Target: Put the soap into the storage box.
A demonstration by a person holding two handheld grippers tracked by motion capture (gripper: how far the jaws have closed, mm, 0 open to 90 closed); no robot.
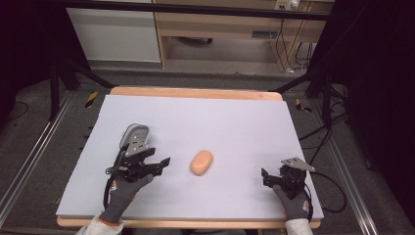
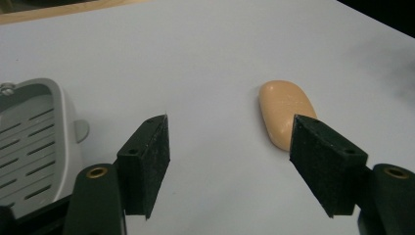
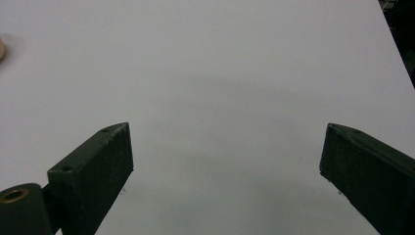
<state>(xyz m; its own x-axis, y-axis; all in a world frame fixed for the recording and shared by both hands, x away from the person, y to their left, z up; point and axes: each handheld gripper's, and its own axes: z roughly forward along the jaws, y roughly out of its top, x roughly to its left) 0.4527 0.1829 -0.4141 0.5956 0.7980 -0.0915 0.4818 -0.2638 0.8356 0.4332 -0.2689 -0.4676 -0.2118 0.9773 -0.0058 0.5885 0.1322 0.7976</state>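
Note:
A peach oval bar of soap [image 1: 201, 162] lies near the middle of the pale mat [image 1: 220, 122]. A grey slotted soap dish [image 1: 135, 134] sits to its left. My left gripper [image 1: 159, 159] is open just left of the soap, in front of the dish. In the left gripper view the soap [image 2: 286, 112] lies ahead by the right jaw, the dish [image 2: 34, 142] is at the left, and the gripper [image 2: 230, 147] holds nothing. My right gripper [image 1: 274, 172] rests open at the mat's front right. In the right gripper view that gripper [image 3: 225, 156] is over bare mat.
The mat covers a wooden table [image 1: 195, 93] whose edge shows at the back. Dark frame legs and cables [image 1: 318, 132] stand off the table's right side. A sliver of the soap [image 3: 1, 49] shows at the left edge of the right gripper view.

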